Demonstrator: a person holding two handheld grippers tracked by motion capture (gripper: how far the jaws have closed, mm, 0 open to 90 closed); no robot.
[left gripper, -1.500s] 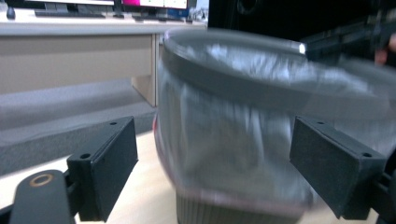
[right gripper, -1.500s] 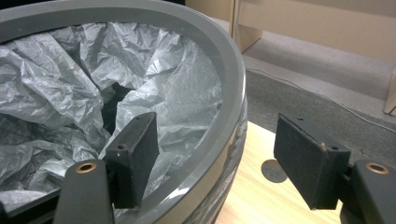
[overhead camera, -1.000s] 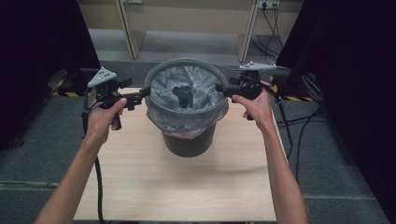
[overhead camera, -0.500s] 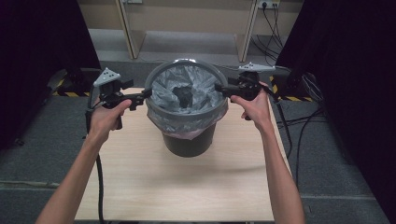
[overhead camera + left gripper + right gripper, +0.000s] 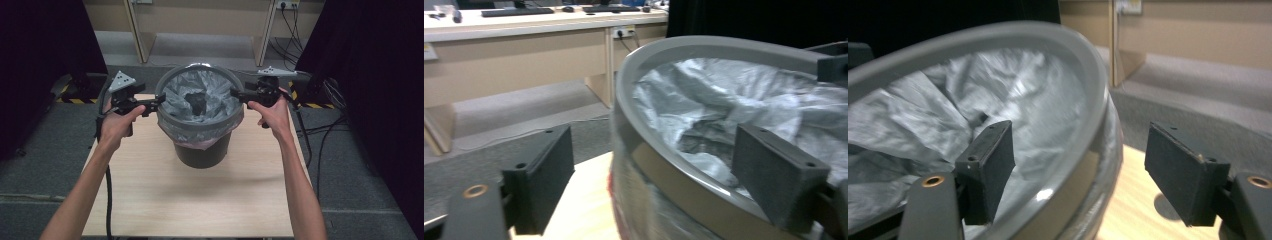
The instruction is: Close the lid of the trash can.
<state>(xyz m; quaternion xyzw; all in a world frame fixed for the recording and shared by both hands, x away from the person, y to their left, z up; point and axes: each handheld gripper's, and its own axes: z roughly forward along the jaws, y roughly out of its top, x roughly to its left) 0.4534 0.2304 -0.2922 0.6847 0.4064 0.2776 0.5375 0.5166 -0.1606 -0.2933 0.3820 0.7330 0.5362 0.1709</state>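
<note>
a grey ring (image 5: 172, 123) sits around the mouth of a dark bin (image 5: 202, 152), which stands on the far half of the wooden table (image 5: 190, 200), about the middle from side to side. a silvery grey liner bag (image 5: 212, 97) fills the bin under the ring; it is crumpled, with a dark hollow at its centre, and a pinkish skirt of the bag hangs out below the ring at the near side.

the left gripper (image 5: 152, 102) comes to the ring at nine o'clock. in the left gripper view its two black pads (image 5: 544, 175) stand apart, one outside the ring over the table and one inside over the liner, with the ring's wall between them; neither pad presses on the ring, and a gap shows on both sides. its jaws have just been closing a little, with the ring between them.

the right gripper (image 5: 239, 94) meets the ring at three o'clock. in the right gripper view its pads (image 5: 990, 165) also straddle the rim, one inside over the liner and one outside, apart from it. its jaws have just been opening a little around the ring.

the person's forearms enter from six o'clock, one hand on each gripper body. at twelve o'clock, beyond the table, pale desks (image 5: 200, 20) stand on grey carpet, and dark curtains hang at nine and three o'clock.
</note>
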